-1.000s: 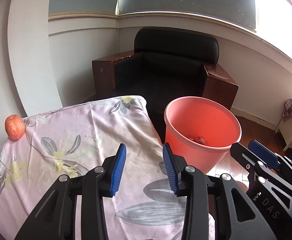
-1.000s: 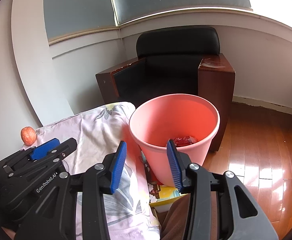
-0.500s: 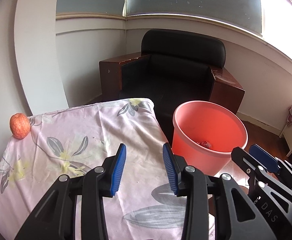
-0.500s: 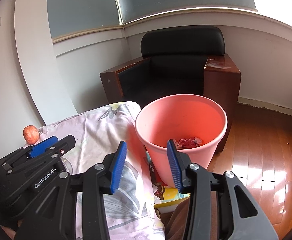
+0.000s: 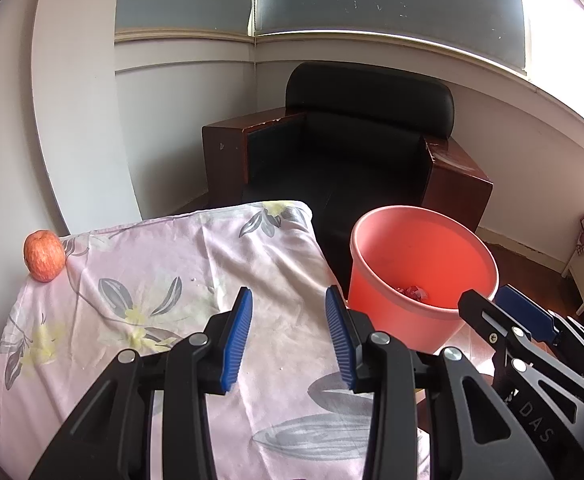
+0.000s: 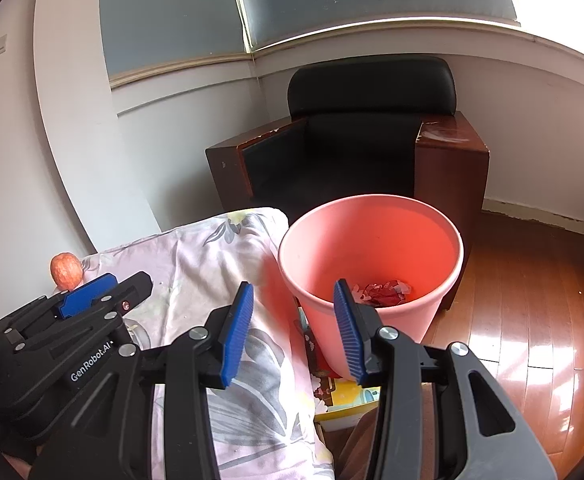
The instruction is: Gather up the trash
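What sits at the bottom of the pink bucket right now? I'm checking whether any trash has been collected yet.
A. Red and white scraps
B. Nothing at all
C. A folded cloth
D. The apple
A. The right wrist view looks down into the pink bucket and shows red and white scraps on its bottom, while the apple sits on the far corner of the floral cloth.

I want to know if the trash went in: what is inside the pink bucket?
In the pink bucket, red and whitish crumpled scraps lie on the bottom. The near wall and the right gripper, open and empty, cover part of the floor, so more may lie there unseen.
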Demonstrator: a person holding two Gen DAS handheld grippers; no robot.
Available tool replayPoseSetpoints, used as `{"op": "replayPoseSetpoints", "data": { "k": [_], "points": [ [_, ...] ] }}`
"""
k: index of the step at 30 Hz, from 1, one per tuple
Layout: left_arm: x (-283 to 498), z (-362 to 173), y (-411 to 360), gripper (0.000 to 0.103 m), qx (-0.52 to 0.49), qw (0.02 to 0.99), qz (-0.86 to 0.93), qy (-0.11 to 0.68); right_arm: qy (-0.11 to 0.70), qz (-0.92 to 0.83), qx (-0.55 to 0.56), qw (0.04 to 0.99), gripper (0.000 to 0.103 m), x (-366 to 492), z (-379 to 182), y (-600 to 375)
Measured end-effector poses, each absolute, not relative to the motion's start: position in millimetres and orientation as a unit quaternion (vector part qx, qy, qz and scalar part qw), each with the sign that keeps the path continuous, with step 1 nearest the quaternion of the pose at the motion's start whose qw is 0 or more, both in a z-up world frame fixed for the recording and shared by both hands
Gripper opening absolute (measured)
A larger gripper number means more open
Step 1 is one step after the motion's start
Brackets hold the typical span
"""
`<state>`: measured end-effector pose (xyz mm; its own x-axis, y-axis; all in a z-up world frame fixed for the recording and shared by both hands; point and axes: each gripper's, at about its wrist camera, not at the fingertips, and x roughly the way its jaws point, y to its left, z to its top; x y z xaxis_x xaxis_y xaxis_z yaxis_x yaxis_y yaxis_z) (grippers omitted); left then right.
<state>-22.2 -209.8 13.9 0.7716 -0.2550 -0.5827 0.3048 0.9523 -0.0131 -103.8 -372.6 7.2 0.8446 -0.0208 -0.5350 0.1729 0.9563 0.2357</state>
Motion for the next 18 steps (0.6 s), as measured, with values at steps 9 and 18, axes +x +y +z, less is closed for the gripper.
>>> {"op": "replayPoseSetpoints", "data": {
  "k": [9,18],
  "points": [
    [-20.7,12.6,-209.8,0.038,0.041,0.940,-0.150,0.304,0.279,-0.050,0.137,0.949,0.042,-102.2,4.4,-370.9],
    [-13.5,6.6,-206.4,0.038,0.037,0.934,-0.152,0.322,0.285,-0.049,0.134,0.948,0.042,-100.8,0.9,-368.7]
  ]
}}
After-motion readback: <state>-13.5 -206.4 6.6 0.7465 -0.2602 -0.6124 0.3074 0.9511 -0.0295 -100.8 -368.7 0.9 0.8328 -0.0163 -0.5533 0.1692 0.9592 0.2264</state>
